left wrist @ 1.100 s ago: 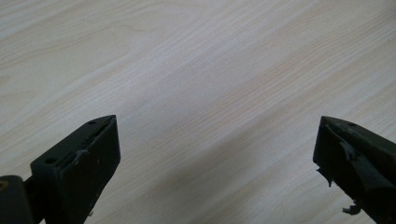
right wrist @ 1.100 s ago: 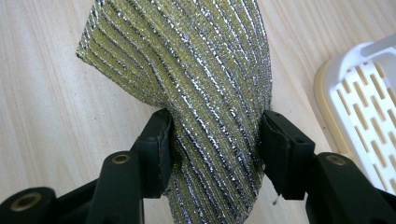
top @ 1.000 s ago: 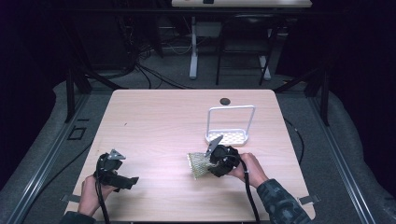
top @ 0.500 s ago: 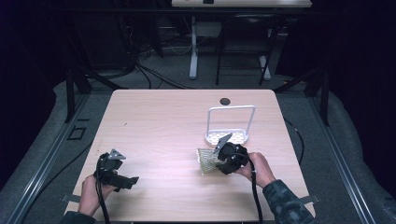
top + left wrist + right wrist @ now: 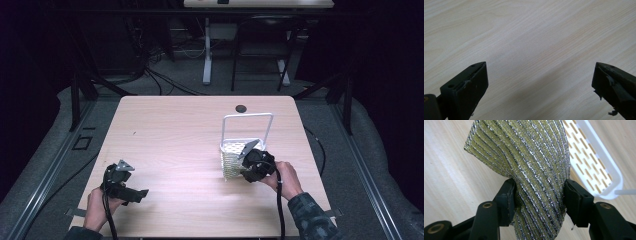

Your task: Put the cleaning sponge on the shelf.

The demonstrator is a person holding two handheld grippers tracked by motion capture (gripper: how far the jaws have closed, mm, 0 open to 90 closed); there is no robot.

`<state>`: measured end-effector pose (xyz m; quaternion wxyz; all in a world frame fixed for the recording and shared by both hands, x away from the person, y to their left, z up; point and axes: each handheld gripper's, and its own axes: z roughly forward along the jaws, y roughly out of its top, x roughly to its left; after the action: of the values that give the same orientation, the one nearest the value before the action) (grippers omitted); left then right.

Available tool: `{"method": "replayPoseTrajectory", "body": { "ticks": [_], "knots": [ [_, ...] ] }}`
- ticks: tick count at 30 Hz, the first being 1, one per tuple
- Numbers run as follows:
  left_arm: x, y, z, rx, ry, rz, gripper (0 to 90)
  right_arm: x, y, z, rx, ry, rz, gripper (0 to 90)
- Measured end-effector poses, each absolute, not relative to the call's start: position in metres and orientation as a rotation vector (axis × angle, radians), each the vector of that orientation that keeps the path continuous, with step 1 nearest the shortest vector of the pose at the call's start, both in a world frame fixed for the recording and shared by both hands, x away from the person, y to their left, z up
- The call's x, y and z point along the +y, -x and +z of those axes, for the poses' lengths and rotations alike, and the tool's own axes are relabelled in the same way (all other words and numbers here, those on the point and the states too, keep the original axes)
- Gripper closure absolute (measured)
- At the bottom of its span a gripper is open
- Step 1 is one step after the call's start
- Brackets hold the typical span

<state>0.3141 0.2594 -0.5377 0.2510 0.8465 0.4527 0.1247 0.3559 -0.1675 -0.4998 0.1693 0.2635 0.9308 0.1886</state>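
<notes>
Right claw [image 5: 243, 169] with sponge [image 5: 231, 159] now nearer the basket [image 5: 247, 118] — hand low, level.

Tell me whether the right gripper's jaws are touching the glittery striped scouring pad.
Touching. In the right gripper view, both black jaws of the right gripper press against opposite sides of the scouring pad, pinching it inward, beside the white basket.

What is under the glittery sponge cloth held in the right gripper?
The sponge cloth, pinched in the right gripper, hangs over bare wooden table, with the white slotted basket beside it. The cloth covers whatever lies directly beneath it.
</notes>
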Motion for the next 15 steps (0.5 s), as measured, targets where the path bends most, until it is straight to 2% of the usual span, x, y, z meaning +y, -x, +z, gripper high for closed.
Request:
{"method": "replayPoseTrajectory", "body": {
  "ticks": [15],
  "knots": [
    [0.259, -0.315, -0.538, 1.234, -2.309, 0.332, 0.8, -0.176, -0.37, -0.5, 2.591, -0.786, 0.462, 45.4]
  ]
}}
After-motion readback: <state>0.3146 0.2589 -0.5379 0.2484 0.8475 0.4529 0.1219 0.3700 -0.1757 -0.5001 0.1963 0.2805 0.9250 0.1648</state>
